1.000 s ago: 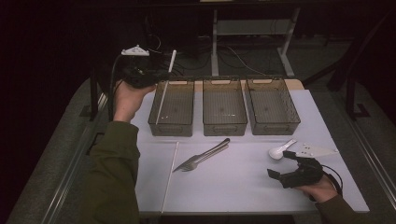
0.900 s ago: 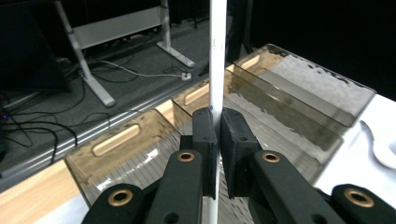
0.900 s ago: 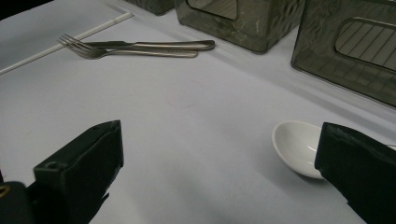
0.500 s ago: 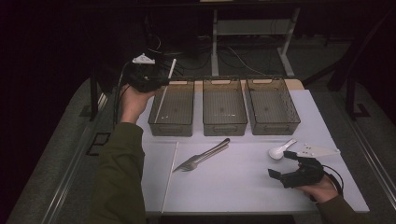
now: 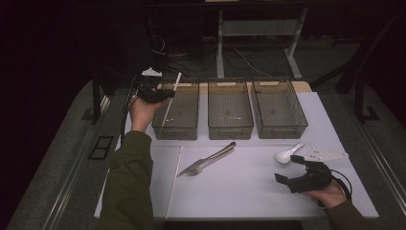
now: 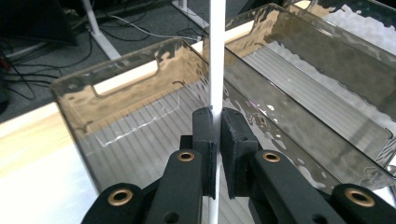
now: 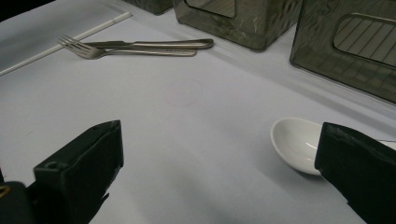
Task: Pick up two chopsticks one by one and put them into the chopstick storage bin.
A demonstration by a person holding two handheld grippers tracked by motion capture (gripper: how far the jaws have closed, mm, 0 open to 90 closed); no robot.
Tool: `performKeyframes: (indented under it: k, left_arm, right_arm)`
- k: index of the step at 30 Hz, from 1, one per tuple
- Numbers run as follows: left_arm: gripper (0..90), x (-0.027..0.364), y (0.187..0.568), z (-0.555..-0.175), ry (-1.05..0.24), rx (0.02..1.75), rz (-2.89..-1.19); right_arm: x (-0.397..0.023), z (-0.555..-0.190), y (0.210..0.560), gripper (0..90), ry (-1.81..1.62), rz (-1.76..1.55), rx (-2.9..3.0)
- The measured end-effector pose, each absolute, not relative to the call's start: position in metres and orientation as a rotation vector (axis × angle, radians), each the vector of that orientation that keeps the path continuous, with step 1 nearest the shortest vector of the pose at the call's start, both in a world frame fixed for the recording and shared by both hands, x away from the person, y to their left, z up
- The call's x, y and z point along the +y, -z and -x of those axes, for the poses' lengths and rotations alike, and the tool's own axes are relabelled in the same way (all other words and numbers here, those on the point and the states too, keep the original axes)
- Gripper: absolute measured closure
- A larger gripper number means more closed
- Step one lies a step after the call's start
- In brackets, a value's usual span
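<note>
On white table (image 5: 249, 191): fork (image 5: 206, 165), spoon (image 5: 287, 154), 3 bins (image 5: 230, 110) nr left tongs (image 5: 165, 93).

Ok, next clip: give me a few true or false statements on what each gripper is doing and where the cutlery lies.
1. The left gripper is shut on a white stick. True.
2. That stick hangs over the rightmost bin. False: it is over the leftmost bin.
3. The right gripper holds the white spoon. False: its jaws stand open beside the spoon.
4. A fork lies on the table. True.
5. A second white stick lies on the table. True.
</note>
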State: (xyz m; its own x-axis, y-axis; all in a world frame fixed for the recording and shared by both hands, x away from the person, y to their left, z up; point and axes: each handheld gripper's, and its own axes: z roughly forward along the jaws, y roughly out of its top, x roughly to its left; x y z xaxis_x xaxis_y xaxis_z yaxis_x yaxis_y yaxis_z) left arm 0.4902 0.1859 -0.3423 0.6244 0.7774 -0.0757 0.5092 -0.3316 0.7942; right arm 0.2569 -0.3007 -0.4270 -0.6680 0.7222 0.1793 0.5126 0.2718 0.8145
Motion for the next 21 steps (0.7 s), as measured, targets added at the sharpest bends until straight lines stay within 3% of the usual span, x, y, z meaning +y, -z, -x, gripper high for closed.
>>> performKeyframes:
  k: [21]
  left_arm:
    - [85.8, 0.16, 0.369, -0.503, -0.41, 1.066, -2.04]
  right_arm:
    - [-0.301, -0.255, 0.426, 1.1, -1.355, -1.148, 2.317]
